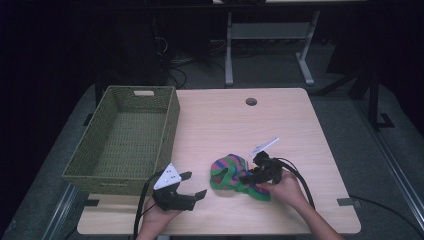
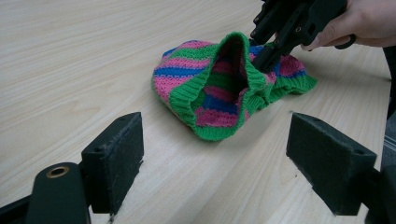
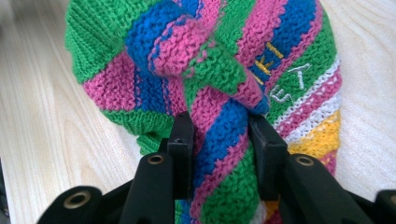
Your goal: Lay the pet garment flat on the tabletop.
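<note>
A knitted hat (image 1: 229, 172) with green, pink and blue stripes lies crumpled near the front middle of the light wooden table (image 1: 295, 125). My right gripper (image 1: 248, 176) comes at it from the right and is shut on a bunched fold of the knit. In the right gripper view both jaws of the right gripper (image 3: 219, 135) press on the hat (image 3: 210, 56). My left gripper (image 1: 193, 184) rests to the left of the hat, jaws wide open with nothing between them. In the left gripper view the left gripper (image 2: 215, 158) faces the hat (image 2: 205, 88), whose brim gapes toward it, with the right gripper (image 2: 270, 52) behind.
A green woven basket (image 1: 107, 177) stands along the table's left side, close behind my left gripper. A round cable hole (image 1: 251, 101) sits near the table's far edge. Beyond the table are a dark floor and desk legs.
</note>
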Motion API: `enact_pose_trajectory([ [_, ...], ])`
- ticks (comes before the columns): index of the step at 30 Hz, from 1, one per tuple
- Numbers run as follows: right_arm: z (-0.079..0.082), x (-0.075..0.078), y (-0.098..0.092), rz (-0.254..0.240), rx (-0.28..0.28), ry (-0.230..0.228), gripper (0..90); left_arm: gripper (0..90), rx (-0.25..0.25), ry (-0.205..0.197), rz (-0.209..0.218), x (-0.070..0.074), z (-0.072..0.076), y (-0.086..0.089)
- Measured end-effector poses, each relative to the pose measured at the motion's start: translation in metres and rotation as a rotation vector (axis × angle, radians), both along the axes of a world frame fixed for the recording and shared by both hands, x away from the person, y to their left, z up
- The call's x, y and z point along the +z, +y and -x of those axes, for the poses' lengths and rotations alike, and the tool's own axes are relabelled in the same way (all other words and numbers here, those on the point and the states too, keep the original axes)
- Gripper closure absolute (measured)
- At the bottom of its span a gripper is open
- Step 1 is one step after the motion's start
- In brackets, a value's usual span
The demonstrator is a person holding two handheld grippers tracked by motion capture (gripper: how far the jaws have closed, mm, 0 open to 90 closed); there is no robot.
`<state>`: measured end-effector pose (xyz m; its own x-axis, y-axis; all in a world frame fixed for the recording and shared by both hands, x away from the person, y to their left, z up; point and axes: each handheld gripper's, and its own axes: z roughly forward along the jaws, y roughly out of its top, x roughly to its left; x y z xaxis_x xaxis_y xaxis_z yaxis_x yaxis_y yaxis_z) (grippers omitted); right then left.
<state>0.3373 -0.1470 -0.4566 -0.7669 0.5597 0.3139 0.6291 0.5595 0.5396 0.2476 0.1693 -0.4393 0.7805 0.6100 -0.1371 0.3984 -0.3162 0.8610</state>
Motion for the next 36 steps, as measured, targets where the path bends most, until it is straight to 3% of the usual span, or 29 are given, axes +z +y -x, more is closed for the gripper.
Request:
enact_pose_trajectory([
  [7,0.001,-0.001,-0.001,-0.015,-0.004,0.0,62.1,18.6,0.001,-0.002,0.001,0.0,0.0,0.001],
  [13,0.002,0.0,-0.001,-0.026,0.004,0.006,53.7,18.6,0.001,-0.003,0.001,0.0,0.0,0.001],
  [23,0.006,0.016,-0.01,-0.044,0.004,-0.019,41.5,18.6,0.002,0.0,0.005,0.0,-0.001,0.001],
  [30,0.012,0.038,-0.016,-0.069,0.019,-0.067,42.4,18.6,0.003,0.0,0.005,0.0,0.0,0.0],
  [36,0.022,0.046,-0.008,-0.085,0.089,-0.088,44.5,18.6,0.002,0.001,0.003,0.0,0.0,0.0],
])
